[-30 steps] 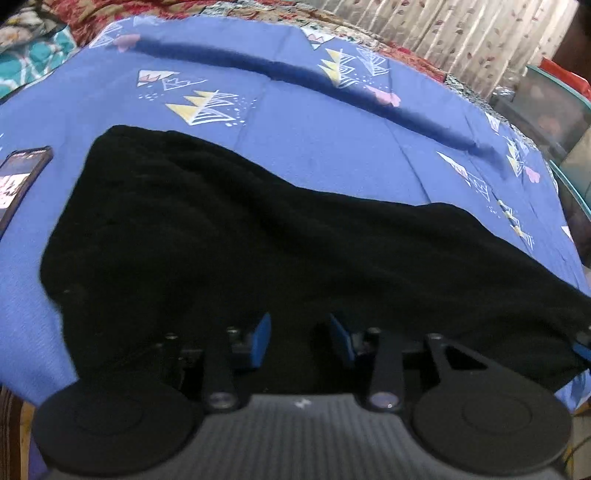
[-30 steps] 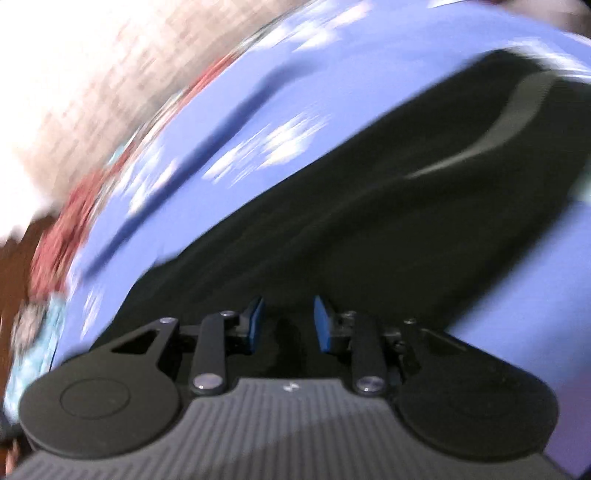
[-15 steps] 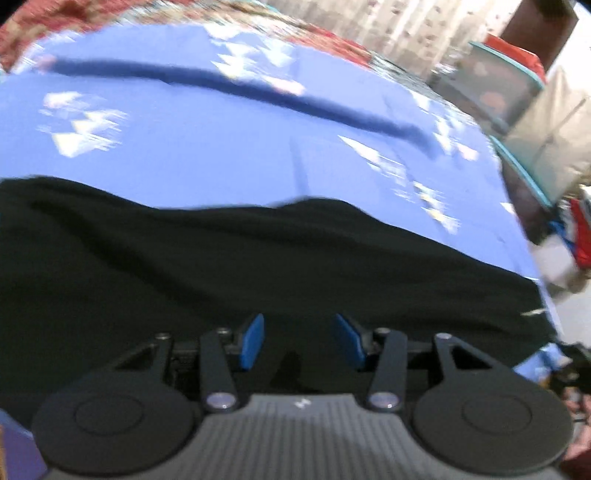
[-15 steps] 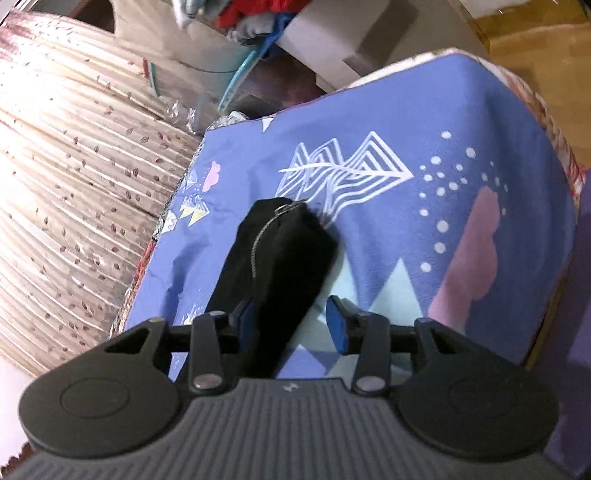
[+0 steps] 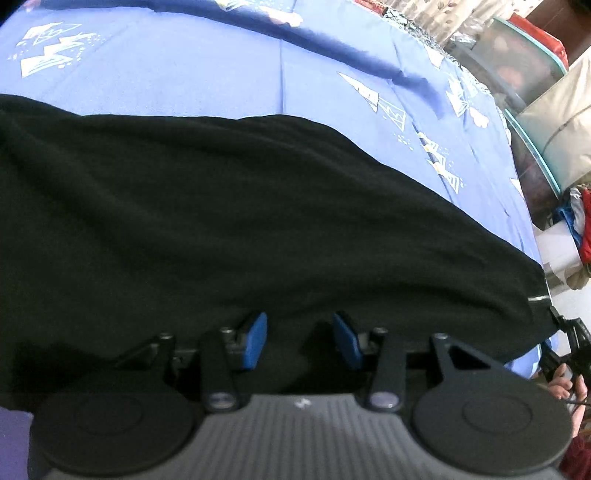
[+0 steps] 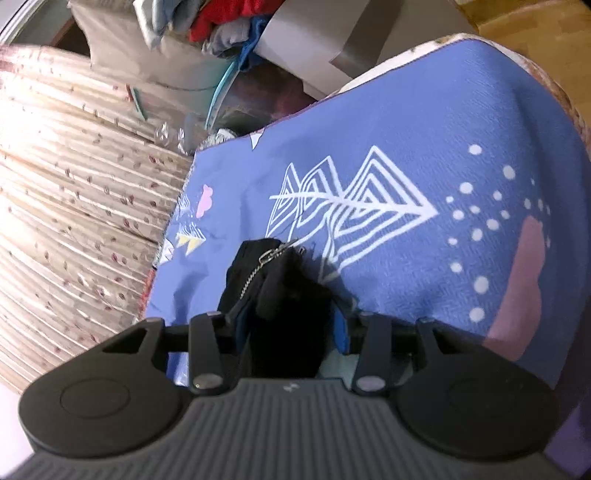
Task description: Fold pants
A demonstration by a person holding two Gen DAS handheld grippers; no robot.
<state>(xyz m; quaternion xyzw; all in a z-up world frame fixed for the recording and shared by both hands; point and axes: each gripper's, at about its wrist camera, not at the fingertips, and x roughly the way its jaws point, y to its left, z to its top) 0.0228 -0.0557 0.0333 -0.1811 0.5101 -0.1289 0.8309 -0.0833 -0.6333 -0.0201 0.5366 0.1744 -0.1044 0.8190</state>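
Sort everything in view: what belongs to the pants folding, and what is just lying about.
For the job:
black pants
left gripper
right gripper
blue sheet

Just lying about:
clothes pile
curtain
plastic bin

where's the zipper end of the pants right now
In the right wrist view, the zippered end of the black pants sits between the right claw's fingers, over the blue sheet beside the white mountain print.

L black two-finger gripper (image 5: 300, 341) w/ blue pads sat spread wide, gripping nothing. R black two-finger gripper (image 6: 291, 332) was clamped on black fabric pants (image 6: 284, 295).
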